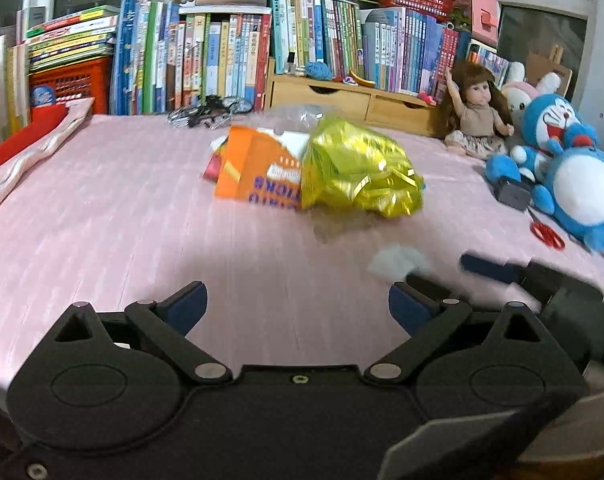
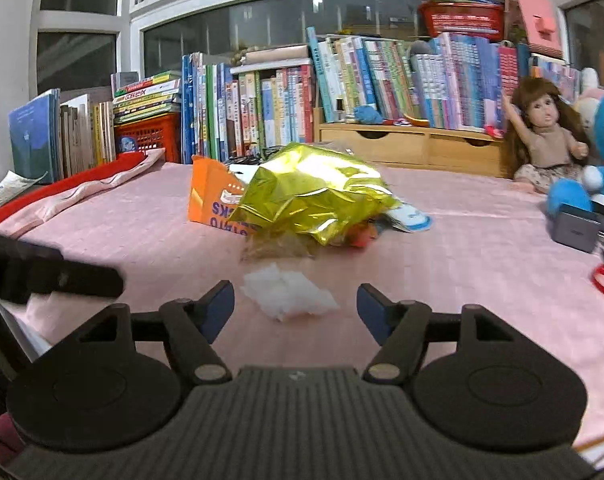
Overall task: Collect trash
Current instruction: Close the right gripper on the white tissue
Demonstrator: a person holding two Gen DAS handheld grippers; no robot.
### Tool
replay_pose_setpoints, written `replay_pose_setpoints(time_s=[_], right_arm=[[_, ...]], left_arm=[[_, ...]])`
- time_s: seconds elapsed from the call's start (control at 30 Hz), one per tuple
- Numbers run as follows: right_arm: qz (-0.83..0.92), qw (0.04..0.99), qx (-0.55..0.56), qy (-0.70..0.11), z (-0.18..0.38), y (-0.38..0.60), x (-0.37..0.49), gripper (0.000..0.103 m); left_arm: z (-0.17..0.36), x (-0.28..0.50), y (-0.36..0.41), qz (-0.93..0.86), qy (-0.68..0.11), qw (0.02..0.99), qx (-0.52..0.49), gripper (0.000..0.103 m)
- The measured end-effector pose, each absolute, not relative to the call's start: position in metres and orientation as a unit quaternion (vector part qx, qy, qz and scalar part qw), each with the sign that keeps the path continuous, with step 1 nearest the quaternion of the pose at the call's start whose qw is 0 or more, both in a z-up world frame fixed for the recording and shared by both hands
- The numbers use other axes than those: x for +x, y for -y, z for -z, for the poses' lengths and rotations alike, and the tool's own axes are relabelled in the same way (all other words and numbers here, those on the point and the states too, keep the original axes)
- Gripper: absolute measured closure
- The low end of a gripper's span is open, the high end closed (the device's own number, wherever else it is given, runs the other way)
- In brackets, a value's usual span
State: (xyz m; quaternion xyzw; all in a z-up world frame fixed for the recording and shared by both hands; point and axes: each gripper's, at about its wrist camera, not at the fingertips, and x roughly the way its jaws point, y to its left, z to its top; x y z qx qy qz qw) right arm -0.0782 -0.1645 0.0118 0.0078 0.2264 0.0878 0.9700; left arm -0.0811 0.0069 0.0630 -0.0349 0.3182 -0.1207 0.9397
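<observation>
A crumpled yellow foil wrapper (image 1: 358,168) (image 2: 314,196) lies mid-table against an orange snack box (image 1: 257,172) (image 2: 211,196), with smaller scraps under and behind them. A white crumpled tissue (image 2: 289,292) (image 1: 398,262) rests on the pink tablecloth just ahead of my right gripper (image 2: 295,304), which is open, the tissue lying between and slightly beyond its blue pads. My left gripper (image 1: 297,306) is open over bare cloth with nothing between its fingers. The right gripper (image 1: 490,270) shows at the right of the left wrist view, and the left gripper (image 2: 61,276) shows as a dark finger at the left of the right wrist view.
Books (image 1: 229,60) and a wooden drawer unit (image 1: 342,100) line the back. A doll (image 1: 476,112) and blue plush toys (image 1: 570,176) sit at the right, with red scissors (image 1: 548,234) and a grey box (image 2: 574,228). Red and pink folded cloth (image 1: 29,144) lies left.
</observation>
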Motion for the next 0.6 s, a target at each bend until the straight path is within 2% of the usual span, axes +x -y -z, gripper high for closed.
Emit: replay_pose_setpoints(time_s=[0.13, 0.2, 0.23, 0.43, 0.6], right_arm=[[-0.089, 0.962, 0.002, -0.258, -0.003, 0.155, -0.057, 0.025], [-0.086, 0.958, 0.006, -0.272, -0.001, 0.155, -0.053, 0.055], [-0.078, 0.959, 0.003, -0.273, -0.001, 0.156, -0.054, 0.060], [-0.055, 0.966, 0.002, -0.253, -0.005, 0.172, -0.076, 0.062], [-0.039, 0.969, 0.013, -0.244, -0.009, 0.190, -0.086, 0.062]], left_arm=[[-0.064, -0.036, -0.002, 0.123, -0.332, 0.933, -0.065, 0.005], [-0.062, -0.015, 0.004, 0.122, -0.345, 0.927, -0.078, 0.005], [-0.059, -0.006, 0.007, 0.125, -0.350, 0.925, -0.080, 0.005], [-0.037, 0.033, 0.037, 0.111, -0.382, 0.916, -0.055, 0.005], [-0.020, 0.045, 0.060, 0.103, -0.374, 0.921, -0.043, 0.005]])
